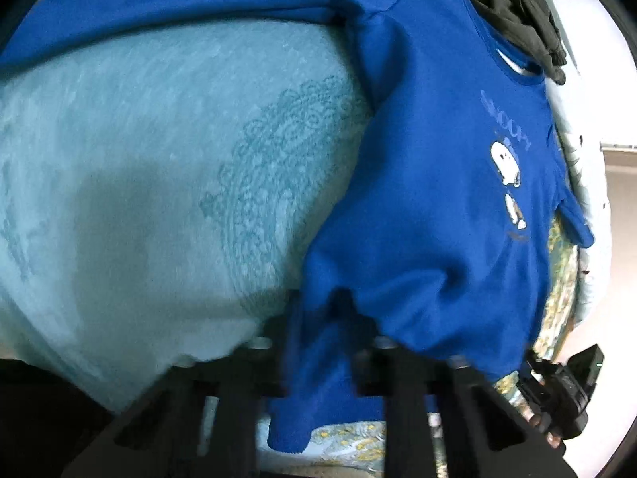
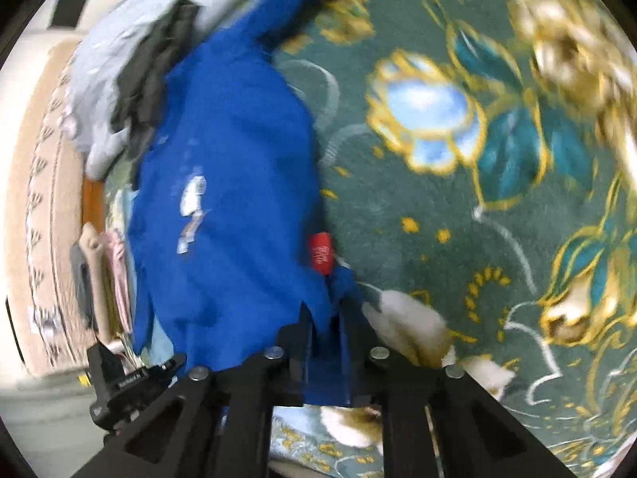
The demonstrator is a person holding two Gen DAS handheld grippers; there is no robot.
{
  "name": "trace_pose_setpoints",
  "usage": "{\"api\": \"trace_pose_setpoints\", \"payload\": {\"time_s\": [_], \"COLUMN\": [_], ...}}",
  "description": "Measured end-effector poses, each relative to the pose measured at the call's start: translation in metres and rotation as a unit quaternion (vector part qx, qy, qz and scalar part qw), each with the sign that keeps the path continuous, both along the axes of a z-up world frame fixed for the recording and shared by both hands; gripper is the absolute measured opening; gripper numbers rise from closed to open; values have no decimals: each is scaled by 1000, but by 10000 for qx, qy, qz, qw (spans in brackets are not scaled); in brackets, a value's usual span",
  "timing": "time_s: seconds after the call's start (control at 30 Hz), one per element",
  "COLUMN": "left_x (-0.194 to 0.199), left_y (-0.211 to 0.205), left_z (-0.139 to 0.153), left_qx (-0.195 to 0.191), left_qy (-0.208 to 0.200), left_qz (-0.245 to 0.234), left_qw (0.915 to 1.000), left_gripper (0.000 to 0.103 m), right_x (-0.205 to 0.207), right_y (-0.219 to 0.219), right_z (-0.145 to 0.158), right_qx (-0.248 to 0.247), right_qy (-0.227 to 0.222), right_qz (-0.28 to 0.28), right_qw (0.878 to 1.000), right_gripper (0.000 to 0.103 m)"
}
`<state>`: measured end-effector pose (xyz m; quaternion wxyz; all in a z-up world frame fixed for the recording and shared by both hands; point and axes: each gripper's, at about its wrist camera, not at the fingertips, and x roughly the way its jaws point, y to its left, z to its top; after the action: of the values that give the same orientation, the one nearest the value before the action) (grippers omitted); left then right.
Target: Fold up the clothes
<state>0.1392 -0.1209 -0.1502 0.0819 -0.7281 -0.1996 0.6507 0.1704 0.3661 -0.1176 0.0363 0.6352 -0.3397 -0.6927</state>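
A royal-blue sweatshirt (image 1: 430, 183) with a small white cartoon dog print lies spread over a pale teal patterned bedcover (image 1: 159, 167). My left gripper (image 1: 324, 310) is shut on a bunched fold of the blue fabric at the garment's lower edge. In the right wrist view the same sweatshirt (image 2: 227, 207) lies along a green floral blanket (image 2: 438, 239), a red label (image 2: 321, 251) showing at its hem. My right gripper (image 2: 324, 330) is shut on that hem corner, blue cloth pinched between the jaws.
A dark green-black garment (image 1: 513, 12) lies in a heap beyond the sweatshirt's collar. Grey clothes (image 2: 103, 91) sit at the bed's far side next to a beige patterned rug (image 2: 40, 207). The other gripper's body (image 2: 119, 382) shows at lower left.
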Motion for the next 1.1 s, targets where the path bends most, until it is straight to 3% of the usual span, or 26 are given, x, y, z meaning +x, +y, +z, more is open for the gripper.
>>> {"api": "trace_pose_setpoints", "payload": {"time_s": [0.07,0.13,0.2,0.3,0.33,0.4,0.5,0.67,0.7,0.73,0.9,0.93,0.97,1.03,1.1], "left_x": [4,11,17,13,13,12,11,10,10,9,3,2,2,2,1], "left_y": [-2,-2,5,16,17,17,11,-6,-11,-14,-5,-1,3,7,4], "left_z": [12,28,33,11,7,2,7,18,21,22,11,10,10,11,13], "left_qx": [288,518,242,-415,-536,-709,-620,-253,-138,-80,-133,-177,-226,-261,-220], "left_qy": [170,366,416,-88,-175,-259,-158,153,237,264,100,87,84,68,62], "left_qz": [3,-138,-447,-878,-931,-980,-874,-409,-258,-141,-240,-326,-420,-512,-401], "left_qw": [9994,9979,9978,9952,9941,9923,9941,9987,9993,9995,9996,9993,9988,9983,9989], "left_gripper": [7,7,7,8,10,12,12,24,37,46,46,46,46,46,46], "right_x": [0,0,0,-2,-1,1,-2,-1,2,4,16,15,15,17,19], "right_y": [2,6,10,6,5,5,6,17,20,22,8,6,4,1,7], "right_z": [32,39,46,2,-6,-21,-15,2,-4,-11,-36,-36,-35,-29,-14], "right_qx": [186,410,634,997,966,900,875,854,743,652,191,159,129,-100,-566], "right_qy": [367,362,342,-379,-383,-357,-261,211,182,98,-100,-105,-110,-27,340], "right_qz": [185,257,324,381,322,202,412,616,582,555,600,624,647,638,584], "right_qw": [9990,9982,9969,9936,9941,9951,9950,9942,9954,9963,9980,9979,9978,9979,9961], "right_gripper": [10,10,10,10,10,11,17,54,54,54,53,47,32,13,13]}}
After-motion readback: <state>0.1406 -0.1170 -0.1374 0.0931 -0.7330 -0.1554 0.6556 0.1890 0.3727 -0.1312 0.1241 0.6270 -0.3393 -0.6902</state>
